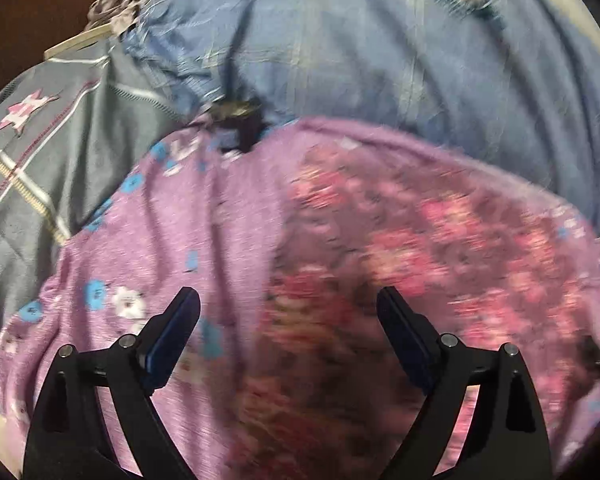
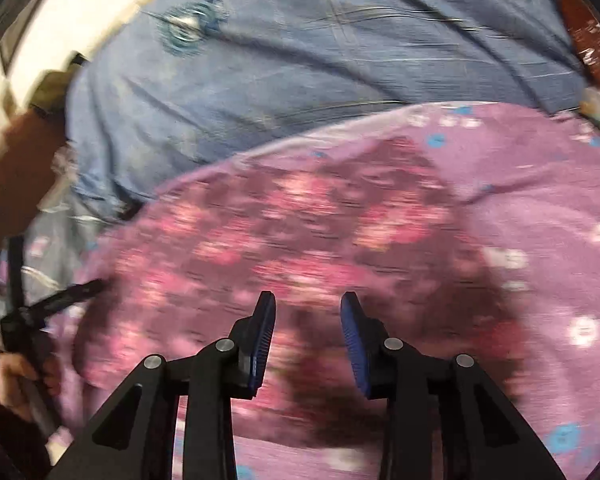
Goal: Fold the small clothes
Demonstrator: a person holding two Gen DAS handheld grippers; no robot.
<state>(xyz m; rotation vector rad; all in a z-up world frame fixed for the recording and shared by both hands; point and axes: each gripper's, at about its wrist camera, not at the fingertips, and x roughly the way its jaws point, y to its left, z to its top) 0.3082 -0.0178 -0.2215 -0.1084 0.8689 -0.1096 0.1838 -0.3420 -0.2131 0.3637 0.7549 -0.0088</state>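
Left gripper (image 1: pixel 288 306) wide, nothing between the jaws; right gripper (image 2: pixel 308 312) narrow, nothing held. Floral garment (image 1: pixel 380 232) lies just ahead at 12 o'clock on purple cloth (image 1: pixel 188 220), blue sheet (image 1: pixel 380 60) beyond. Best pinch one hem edge, single layer only, fold flat.

- You get dim, warm indoor light; both views smear with motion blur.
- Your fisheye bends edges, corners go black.
- Glare whitens the wall (image 2: pixel 80 20).
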